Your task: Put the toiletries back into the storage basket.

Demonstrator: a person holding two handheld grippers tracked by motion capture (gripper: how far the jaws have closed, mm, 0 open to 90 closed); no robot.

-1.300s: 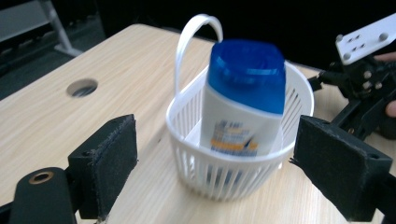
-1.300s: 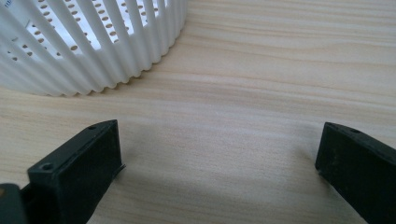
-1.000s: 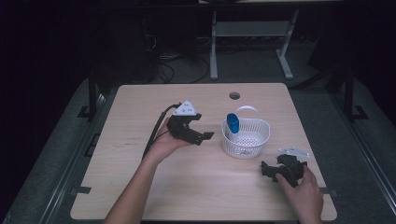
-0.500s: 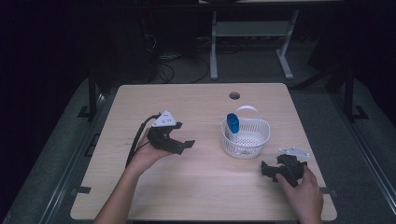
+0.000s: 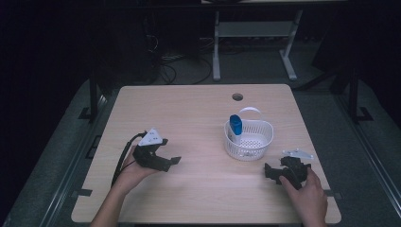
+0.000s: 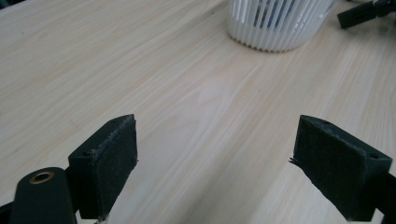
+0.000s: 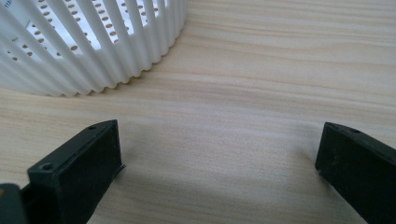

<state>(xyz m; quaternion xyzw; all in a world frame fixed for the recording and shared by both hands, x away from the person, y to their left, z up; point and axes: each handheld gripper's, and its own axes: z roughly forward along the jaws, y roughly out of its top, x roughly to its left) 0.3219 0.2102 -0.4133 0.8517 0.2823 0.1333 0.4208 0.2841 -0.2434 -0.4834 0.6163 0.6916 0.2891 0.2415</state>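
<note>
Left hand-held gripper (image 5: 163, 161) sits low over the near-left part of the table (image 5: 189, 113), cradled in the person's left hand (image 5: 130, 171), and its jaws stand wide apart with nothing but bare wood grain between them in the left gripper view, so it carries nothing. It points across toward the white basket (image 5: 249, 139), which shows at the top of that view well ahead of the jaws, a sensible parking spot if the work in the basket is finished or about to be taken up from a distance. Over to the other side: the right hand-held gripper (image 5: 273, 171) lies near the front right corner under the person's right hand (image 5: 307, 191), jaws likewise spread and empty, with the basket's ribbed wall (image 7: 93, 46) close in front and slightly to one side in the right gripper view. Neither one touches the basket. And the basket itself stands right of the table's middle, its handle tipped to the far side, holding a blue bottle-like object (image 5: 235, 125) upright against its left wall, leaning on the rim, which looks like why it stays standing. I judge both tools are simply at rest, clear of the load.
</note>
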